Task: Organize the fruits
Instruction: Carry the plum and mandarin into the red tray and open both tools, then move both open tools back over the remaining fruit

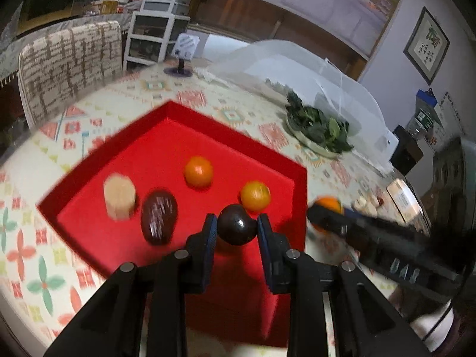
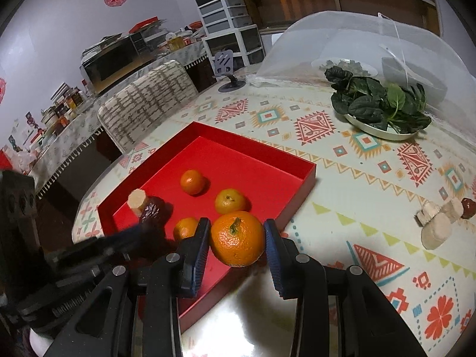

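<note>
A red tray (image 1: 166,136) lies on the patterned table. In the left wrist view it holds two mandarins (image 1: 198,171) (image 1: 255,195), a wrinkled dark date (image 1: 158,216) and a beige cylinder piece (image 1: 119,195). My left gripper (image 1: 237,223) is shut on a dark round fruit (image 1: 237,230) above the tray's near part. My right gripper (image 2: 236,229) is shut on a large mandarin (image 2: 237,239) over the tray's near right edge (image 2: 306,175). A third small mandarin (image 2: 185,228) shows in the right wrist view, beside the blurred left gripper (image 2: 142,233).
A plate of dark leafy greens (image 2: 383,110) sits in front of a mesh food cover (image 2: 357,38) at the back right. Beige pieces (image 2: 435,229) and a red-brown fruit (image 2: 468,206) lie on the table to the right. A chair (image 2: 148,101) stands behind the tray.
</note>
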`<action>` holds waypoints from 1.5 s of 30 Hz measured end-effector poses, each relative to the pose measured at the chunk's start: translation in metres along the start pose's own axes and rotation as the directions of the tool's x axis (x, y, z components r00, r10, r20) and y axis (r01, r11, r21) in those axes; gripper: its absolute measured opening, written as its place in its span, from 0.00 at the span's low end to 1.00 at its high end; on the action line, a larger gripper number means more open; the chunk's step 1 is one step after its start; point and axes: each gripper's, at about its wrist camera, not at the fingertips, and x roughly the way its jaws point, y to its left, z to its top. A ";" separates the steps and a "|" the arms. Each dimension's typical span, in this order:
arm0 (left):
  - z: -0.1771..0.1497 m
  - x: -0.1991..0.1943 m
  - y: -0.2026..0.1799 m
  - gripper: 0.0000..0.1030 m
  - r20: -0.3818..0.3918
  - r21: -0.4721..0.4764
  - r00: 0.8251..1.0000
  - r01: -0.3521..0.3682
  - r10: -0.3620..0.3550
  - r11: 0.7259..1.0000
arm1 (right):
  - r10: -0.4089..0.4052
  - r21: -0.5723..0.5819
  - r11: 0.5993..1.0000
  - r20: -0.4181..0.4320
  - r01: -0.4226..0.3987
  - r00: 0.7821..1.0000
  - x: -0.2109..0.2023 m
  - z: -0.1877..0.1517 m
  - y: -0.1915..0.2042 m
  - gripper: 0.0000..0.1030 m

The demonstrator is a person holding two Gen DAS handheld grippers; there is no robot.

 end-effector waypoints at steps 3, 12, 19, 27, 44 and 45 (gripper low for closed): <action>0.017 0.009 0.003 0.26 0.010 -0.015 1.000 -0.026 0.026 1.000 | 0.008 0.003 1.000 -0.012 -0.007 1.000 0.007 0.002 -0.001 0.39; 0.033 0.021 0.023 0.52 0.008 -0.098 1.000 -0.022 0.023 0.995 | 0.033 -0.033 0.999 -0.043 -0.035 0.999 0.024 0.002 0.009 0.39; 0.034 0.013 0.040 0.63 0.023 -0.176 1.000 0.000 0.004 0.984 | 0.062 -0.039 0.997 -0.073 -0.065 0.995 0.034 -0.001 0.014 0.40; 0.031 -0.001 0.046 0.67 0.043 -0.211 0.999 0.003 0.006 0.977 | 0.077 -0.054 0.995 -0.073 -0.081 0.994 0.028 -0.008 0.023 0.40; 0.019 -0.031 0.005 0.72 0.068 -0.159 0.998 0.026 -0.015 0.987 | 0.044 0.069 0.997 0.008 -0.044 0.999 -0.029 -0.034 -0.023 0.43; 0.017 -0.032 -0.001 0.72 0.067 -0.149 0.998 0.029 -0.019 0.988 | 0.042 0.079 0.996 0.013 -0.042 0.999 -0.033 -0.036 -0.027 0.43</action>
